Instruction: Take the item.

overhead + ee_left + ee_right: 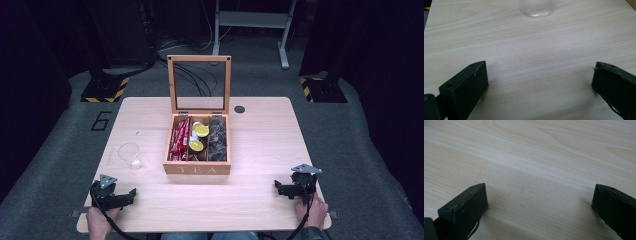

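Both grippers, left (131, 192) and right (276, 185), rest wide open, empty; the glass (130, 155) looks fragile, slippery; grip its wall.

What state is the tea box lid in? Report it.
Open. The tea box lid stands upright on its rear hinges, and the compartments below show red sachets, yellow-topped capsules and dark packets.

Your wooden tea box (197, 169) sits mid-table, glass-paned lid (199, 84) standing upright and open, "TEA" on the front wall. Three compartments: red sachets (179, 139) left, yellow-topped capsules (199, 136) middle, dark packets (217, 140) right. Your clear glass (130, 156) stands left of the box, well apart from it.
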The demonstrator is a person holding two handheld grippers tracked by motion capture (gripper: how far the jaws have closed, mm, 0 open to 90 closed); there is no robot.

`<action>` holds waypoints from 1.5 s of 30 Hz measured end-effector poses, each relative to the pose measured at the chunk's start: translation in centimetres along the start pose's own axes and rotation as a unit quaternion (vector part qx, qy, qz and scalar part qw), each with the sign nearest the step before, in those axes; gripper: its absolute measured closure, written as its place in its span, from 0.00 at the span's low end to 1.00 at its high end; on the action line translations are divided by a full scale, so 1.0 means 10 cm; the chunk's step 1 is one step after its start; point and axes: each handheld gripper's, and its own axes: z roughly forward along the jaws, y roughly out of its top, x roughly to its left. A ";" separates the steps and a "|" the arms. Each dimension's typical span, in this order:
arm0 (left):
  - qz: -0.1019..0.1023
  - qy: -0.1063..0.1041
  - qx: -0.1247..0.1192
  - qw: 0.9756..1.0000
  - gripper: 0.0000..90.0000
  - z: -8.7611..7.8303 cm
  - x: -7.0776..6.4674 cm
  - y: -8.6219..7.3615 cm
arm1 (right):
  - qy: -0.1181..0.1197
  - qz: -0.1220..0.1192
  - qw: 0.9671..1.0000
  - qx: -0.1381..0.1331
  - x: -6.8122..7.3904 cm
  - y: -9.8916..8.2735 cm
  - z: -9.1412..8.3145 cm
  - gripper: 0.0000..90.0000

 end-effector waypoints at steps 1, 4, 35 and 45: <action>0.000 -0.002 0.003 1.000 0.01 0.00 0.00 0.00 | 0.000 -0.001 1.000 0.000 0.00 0.00 0.00 0.00; 0.001 0.001 0.004 1.000 0.01 -0.01 0.00 0.00 | 0.000 0.000 1.000 0.000 0.00 0.00 0.00 0.00; 0.001 0.004 -0.007 1.000 0.00 -0.07 -0.03 -0.04 | 0.001 -0.004 1.000 -0.001 -0.01 0.00 0.00 0.00; 0.026 -0.006 -0.026 0.999 0.00 -0.34 -0.11 0.10 | 0.004 -0.005 1.000 -0.002 0.00 0.02 0.02 0.00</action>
